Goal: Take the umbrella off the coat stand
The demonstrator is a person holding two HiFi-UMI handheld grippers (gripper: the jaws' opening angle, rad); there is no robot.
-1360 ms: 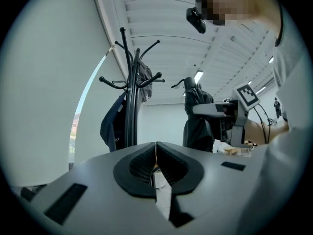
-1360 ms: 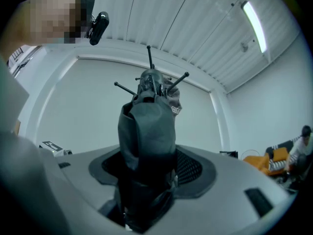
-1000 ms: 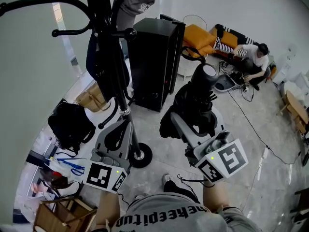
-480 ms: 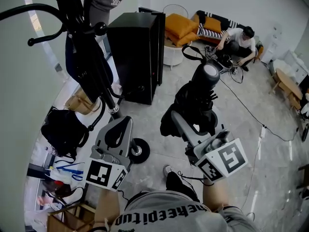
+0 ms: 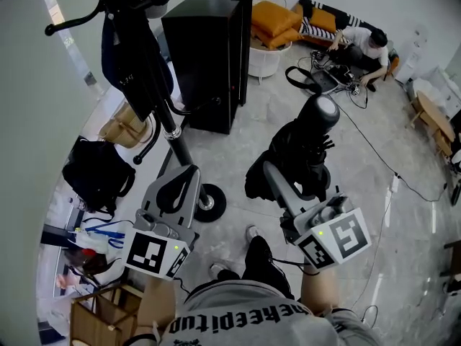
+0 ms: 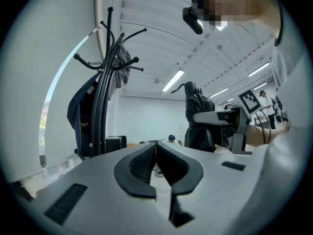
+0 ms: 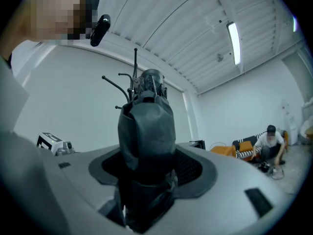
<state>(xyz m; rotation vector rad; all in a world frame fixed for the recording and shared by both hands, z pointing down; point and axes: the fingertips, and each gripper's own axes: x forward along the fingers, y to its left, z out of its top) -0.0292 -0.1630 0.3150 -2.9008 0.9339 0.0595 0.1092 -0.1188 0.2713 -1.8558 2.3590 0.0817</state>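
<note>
Looks all but done. Holding the folded umbrella (image 5: 306,146) in the right tongs (image 7: 149,168), spread wide round its bundled cloth and pressing on both sides. No contact to be seen between umbrella and coat stand (image 5: 175,137): well apart from the right tongs, off beyond the left tongs (image 6: 156,160) and to their left, with only a dark coat (image 5: 133,56) seen hanging there. Nothing in the left tongs, pads closed together, held near the stand's pole. Left to do, judging from this: perhaps carry the umbrella further clear or set it down somewhere, though no place for that shown.

Held crosswise to the right tongs, not along them. Long axis near upright, seen best from the left gripper view: rising above the level jaws and hanging below them. Rounded grey end (image 5: 324,112), likely the handle, pointing up and leaning slightly away from the person. Loose cloth end pointing down toward the floor (image 5: 374,215), clear of it as far as can be told.
</note>
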